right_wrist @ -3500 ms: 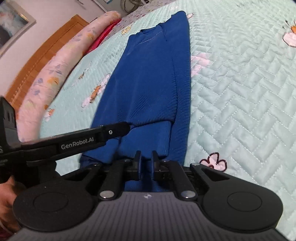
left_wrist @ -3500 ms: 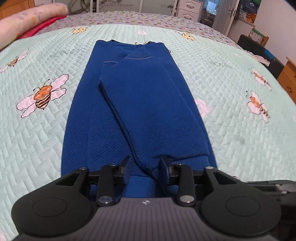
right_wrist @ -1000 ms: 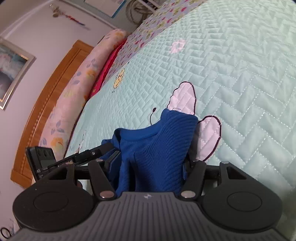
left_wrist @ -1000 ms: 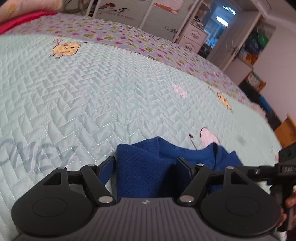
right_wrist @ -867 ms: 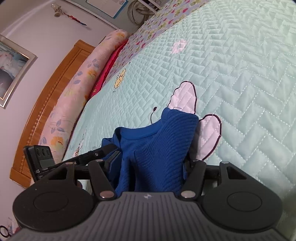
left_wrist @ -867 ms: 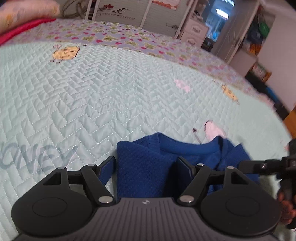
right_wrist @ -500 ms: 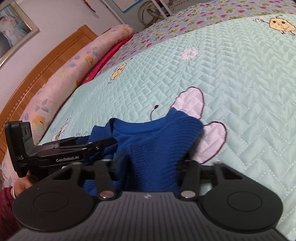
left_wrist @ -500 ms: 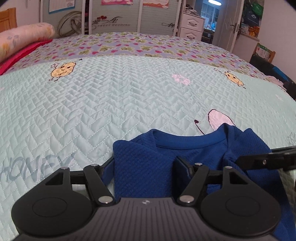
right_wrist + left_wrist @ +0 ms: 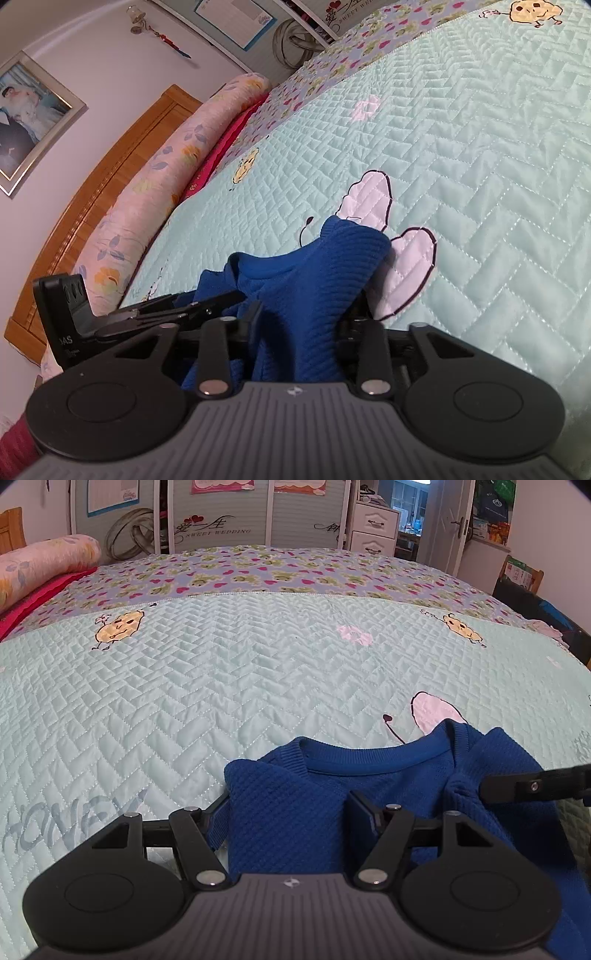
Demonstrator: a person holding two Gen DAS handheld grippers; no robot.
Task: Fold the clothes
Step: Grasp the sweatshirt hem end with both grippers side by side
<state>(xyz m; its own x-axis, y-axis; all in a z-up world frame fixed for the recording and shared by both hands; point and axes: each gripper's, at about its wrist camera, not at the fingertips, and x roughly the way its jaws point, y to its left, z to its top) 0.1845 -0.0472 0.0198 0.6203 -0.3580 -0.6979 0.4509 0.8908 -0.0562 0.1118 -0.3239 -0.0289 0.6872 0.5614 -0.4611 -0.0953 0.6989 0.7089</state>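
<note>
A blue knit sweater [image 9: 369,775] lies folded on the quilted bed, collar [image 9: 354,755] toward the far side. My left gripper [image 9: 290,805] stands open astride the sweater's left shoulder, and the cloth lies flat between its fingers [image 9: 356,812]. My right gripper [image 9: 303,317] has its jaws closing on the right shoulder [image 9: 314,280], which is bunched up between its pads. One right finger [image 9: 517,786] shows in the left wrist view with puckered cloth at its tip. The left gripper's body [image 9: 74,317] shows at the left of the right wrist view. The sweater's lower part is hidden under the grippers.
The mint quilted bedspread [image 9: 221,683] stretches ahead, with a floral band [image 9: 258,572] at its far edge. A long pink bolster [image 9: 166,166] and a wooden headboard [image 9: 92,177] run along the left. Wardrobe doors [image 9: 221,517] and a white drawer unit [image 9: 373,528] stand behind the bed.
The right gripper's fingers have drawn together, squeezing the shoulder cloth into a bunch. Both views have rolled level, and the left gripper has slid sideways so more of the collar shows.
</note>
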